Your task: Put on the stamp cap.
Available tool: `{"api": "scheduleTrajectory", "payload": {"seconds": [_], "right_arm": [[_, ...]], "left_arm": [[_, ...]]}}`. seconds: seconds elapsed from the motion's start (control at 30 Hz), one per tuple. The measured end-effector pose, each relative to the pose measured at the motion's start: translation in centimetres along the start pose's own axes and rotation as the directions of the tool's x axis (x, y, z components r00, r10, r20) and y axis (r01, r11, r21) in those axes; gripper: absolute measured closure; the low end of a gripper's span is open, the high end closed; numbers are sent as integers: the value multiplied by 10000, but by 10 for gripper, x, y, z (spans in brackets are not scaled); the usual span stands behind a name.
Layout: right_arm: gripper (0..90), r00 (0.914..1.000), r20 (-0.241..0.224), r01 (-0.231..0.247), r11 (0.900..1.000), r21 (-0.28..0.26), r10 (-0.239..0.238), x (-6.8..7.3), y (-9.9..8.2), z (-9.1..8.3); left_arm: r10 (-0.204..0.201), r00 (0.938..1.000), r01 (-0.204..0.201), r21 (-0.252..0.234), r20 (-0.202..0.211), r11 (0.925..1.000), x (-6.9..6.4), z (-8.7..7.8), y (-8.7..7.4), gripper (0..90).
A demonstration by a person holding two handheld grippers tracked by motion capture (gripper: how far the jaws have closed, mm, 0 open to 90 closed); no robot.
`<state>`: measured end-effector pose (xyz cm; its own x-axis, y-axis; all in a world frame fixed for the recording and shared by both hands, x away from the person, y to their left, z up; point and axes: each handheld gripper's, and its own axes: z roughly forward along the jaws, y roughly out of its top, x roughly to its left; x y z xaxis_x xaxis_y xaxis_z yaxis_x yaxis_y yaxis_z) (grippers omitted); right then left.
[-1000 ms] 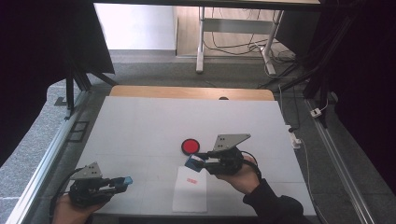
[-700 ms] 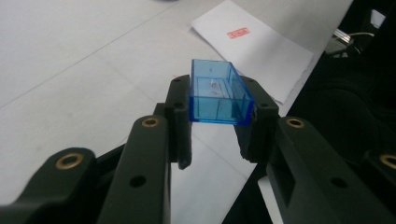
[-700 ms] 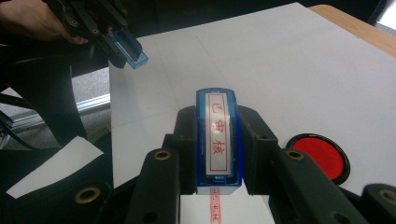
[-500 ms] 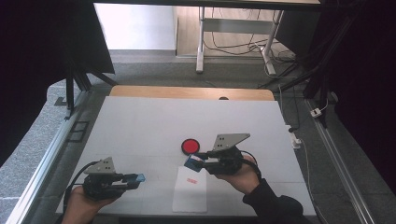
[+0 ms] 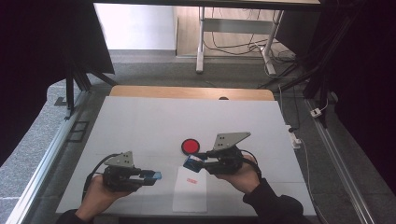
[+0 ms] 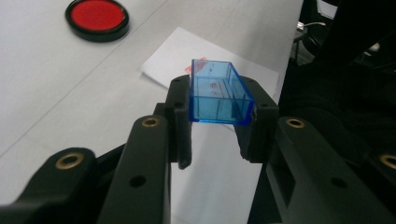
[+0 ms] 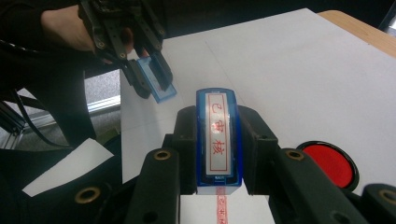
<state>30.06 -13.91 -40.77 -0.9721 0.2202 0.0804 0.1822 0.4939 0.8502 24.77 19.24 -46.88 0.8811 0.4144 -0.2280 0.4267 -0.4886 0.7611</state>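
- The left hand-held gripper [image 5: 152, 176] has moved in across the surface toward the middle since a second ago and now sits just left of the white paper sheet [image 5: 190, 198]; its jaws are pinched on a clear blue stamp cap [image 6: 218, 93], open side facing away from the camera in the left gripper view.
- The right hand-held gripper [image 5: 192, 162] has kept its place above the sheet's far end. Its jaws are clamped on the blue stamp [image 7: 218, 140], whose top label shows red characters in the right gripper view.
- A red imprint [image 5: 190, 180] lies on the sheet just below the stamp, so the stamping looks done; with the cap closing in on the stamp, my reading is that the step in hand is recapping it. The two are still apart.
- The next move would call for lining the cap's open mouth up with the stamp's inked face; a skewed approach could smear ink on the cap or the sheet.
- The red ink pad [image 5: 190, 146], round with a black rim, stands open on the surface just beyond the sheet, near the right gripper.
- The surface [image 5: 154, 126] is a white board over a wooden top whose far edge shows as a tan strip.
- Beyond it are grey carpet, a white desk frame with trailing cables, and dark drapes at both sides.
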Motion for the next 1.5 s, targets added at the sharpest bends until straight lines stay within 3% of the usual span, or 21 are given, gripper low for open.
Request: {"api": "scheduleTrajectory", "payload": {"seconds": [0.33, 0.57, 0.73, 0.97, 1.2, 1.5], "right_arm": [[713, 9998, -182, 75, 9999, -102, -77, 1, 2, -2], [713, 9993, -345, 147, 9996, -230, -155, 2, 4, -3], [713, 9985, -479, 236, 9991, -347, -252, 3, 5, -4], [713, 9962, -733, 438, 9978, -504, -474, 5, 7, -5], [714, 9921, -1008, 687, 9958, -608, -746, 8, 8, -4], [714, 9863, -1392, 815, 9952, -544, -884, 10, 7, 0]], "left_arm": [[630, 9955, -623, -132, 709, 9980, 5, 20, 20, 684], [1083, 9883, -1067, -206, 1075, 9941, 5, 31, 33, 684], [1350, 9801, -1313, -349, 1453, 9907, 7, 38, 41, 684], [1819, 9614, -1730, -603, 2064, 9831, 7, 47, 50, 686], [2203, 9451, -2118, -608, 2413, 9754, 5, 55, 56, 687], [2358, 9317, -2254, -693, 2762, 9718, 4, 59, 60, 688]]}}
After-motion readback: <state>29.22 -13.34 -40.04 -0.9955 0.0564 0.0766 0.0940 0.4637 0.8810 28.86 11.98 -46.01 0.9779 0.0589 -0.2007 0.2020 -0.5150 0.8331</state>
